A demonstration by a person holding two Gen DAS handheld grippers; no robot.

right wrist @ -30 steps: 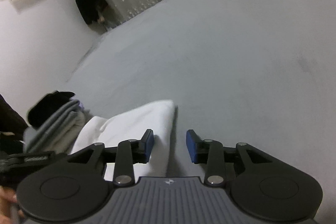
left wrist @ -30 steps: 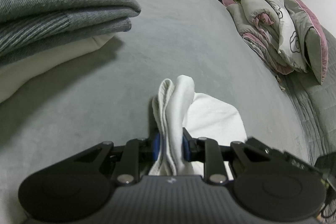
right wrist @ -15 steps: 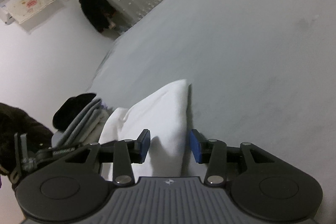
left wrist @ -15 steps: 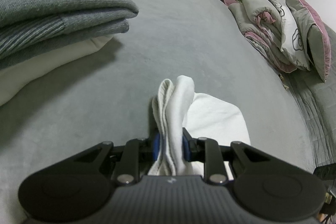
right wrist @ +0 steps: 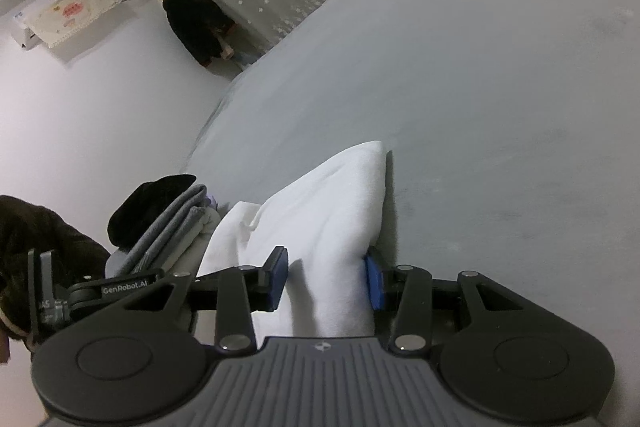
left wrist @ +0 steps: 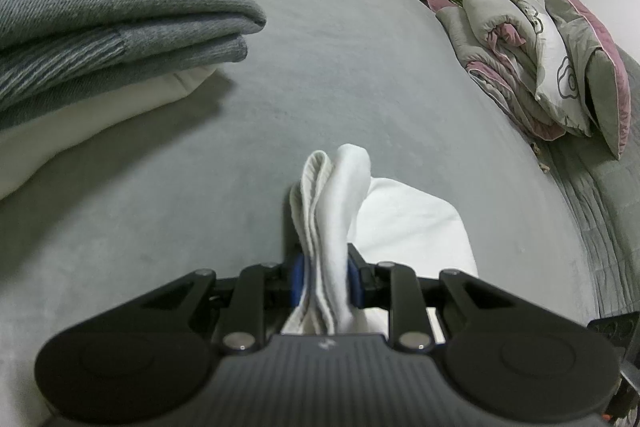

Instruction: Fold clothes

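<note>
"GenRobot.AI" lettering on left tongs [right wrist: 52, 301]

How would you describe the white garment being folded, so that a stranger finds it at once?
On the grey bed, look right of the stack of folded clothes. The white garment lies alone there, its bunched edge pinched in the left gripper. Unlike the stacked pieces, it is not yet neatly folded.

Grey bed [left wrist: 360, 75]: stack of folded clothes [left wrist: 100, 39] at one side, white garment [left wrist: 412, 211] mid-surface, bundled quilt and pillows [left wrist: 540, 55] far edge.
</note>
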